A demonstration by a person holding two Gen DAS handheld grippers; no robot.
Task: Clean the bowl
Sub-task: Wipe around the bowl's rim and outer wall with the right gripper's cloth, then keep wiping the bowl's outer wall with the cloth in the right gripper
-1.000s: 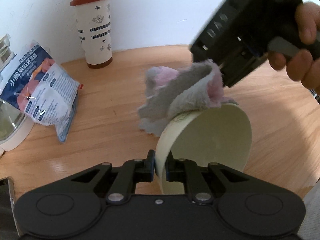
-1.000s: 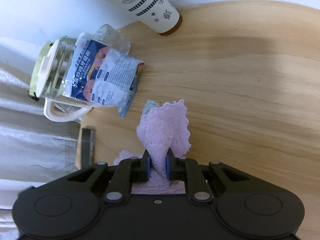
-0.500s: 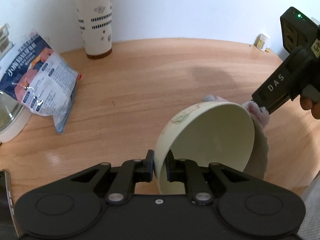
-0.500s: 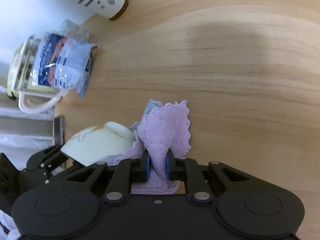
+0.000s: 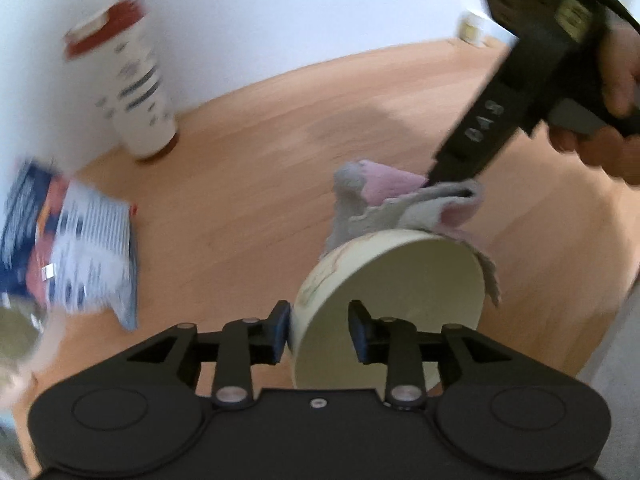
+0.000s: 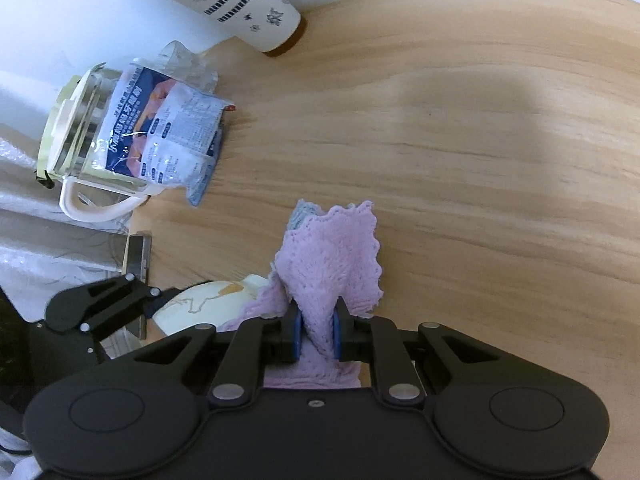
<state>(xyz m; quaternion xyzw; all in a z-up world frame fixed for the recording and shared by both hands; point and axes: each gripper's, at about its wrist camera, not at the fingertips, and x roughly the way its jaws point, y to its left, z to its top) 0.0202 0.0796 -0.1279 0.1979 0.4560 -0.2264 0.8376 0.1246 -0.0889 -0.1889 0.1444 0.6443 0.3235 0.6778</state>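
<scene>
While the left gripper (image 5: 320, 330) has its two black fingers set wide apart, the cream ceramic bowl (image 5: 384, 304) stands tilted on its side between them: the left finger pad touches the outer wall, and the right pad sits inside the opening, away from the wall. Half a second ago these fingers were pinched tight on the rim, so the grip has loosened. The bowl's opening faces toward the camera, and it is over the near part of the light wooden table (image 5: 248, 184).

The right gripper (image 6: 316, 334) is closed on the fluffy pink-and-grey cloth (image 6: 332, 264), with the blue pads pressing a fold of it. In the left wrist view the cloth (image 5: 404, 204) lies over the upper rim of the bowl; half a second ago it was behind the right side of the bowl.

Only the right wrist view shows the painted outside of the bowl (image 6: 204, 306) and a dark phone (image 6: 138, 256) at the table edge, and also a glass jug with white handle (image 6: 80, 140) clearly. Only the left wrist view shows the person's right hand (image 5: 612, 92) on the tool.

Farther away lie a blue-and-white printed pouch (image 5: 76, 240), blurred there, and a white paper cup with brown lid (image 5: 134, 92) by the wall.
</scene>
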